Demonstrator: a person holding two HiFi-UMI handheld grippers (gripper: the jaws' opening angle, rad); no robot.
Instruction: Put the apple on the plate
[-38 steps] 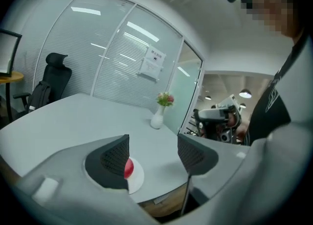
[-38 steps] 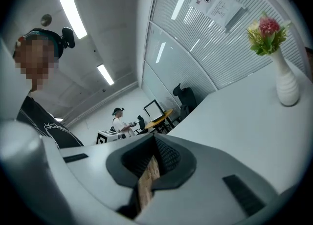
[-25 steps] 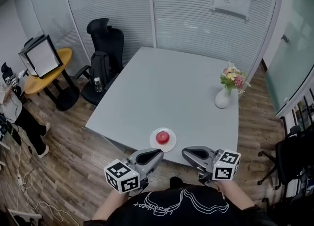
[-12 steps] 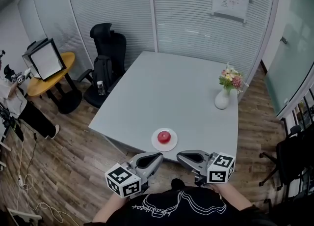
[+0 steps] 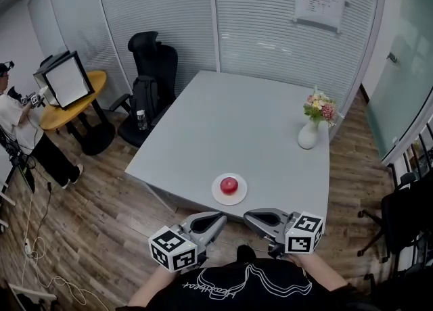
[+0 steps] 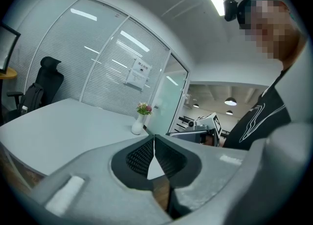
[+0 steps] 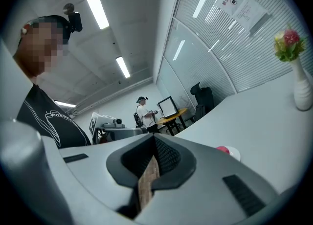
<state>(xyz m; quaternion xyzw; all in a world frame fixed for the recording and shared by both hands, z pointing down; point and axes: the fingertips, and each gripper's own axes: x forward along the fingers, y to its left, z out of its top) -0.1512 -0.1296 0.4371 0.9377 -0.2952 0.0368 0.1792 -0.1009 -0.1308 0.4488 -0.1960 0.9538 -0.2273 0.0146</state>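
A red apple [image 5: 229, 184] rests on a small white plate [image 5: 219, 197] near the front edge of the grey table [image 5: 237, 127]. Both grippers hang off the table, close to the person's chest, with their tips turned toward each other. The left gripper [image 5: 220, 218] is shut with nothing between its pads, and its tips meet in the left gripper view [image 6: 154, 143]. The right gripper [image 5: 249, 216] is shut and empty too [image 7: 155, 143]. In the right gripper view the apple [image 7: 223, 149] and the plate [image 7: 235, 154] lie just beyond the jaws.
A white vase of flowers [image 5: 308, 134] stands at the table's right edge. A black office chair [image 5: 152, 59] sits at the far left corner. Beyond it are a round yellow table [image 5: 67, 100] and a person [image 5: 17, 127]. Wood floor surrounds the table.
Both grippers have drifted a little back from the table edge toward the person's body. The apple stays on the plate.
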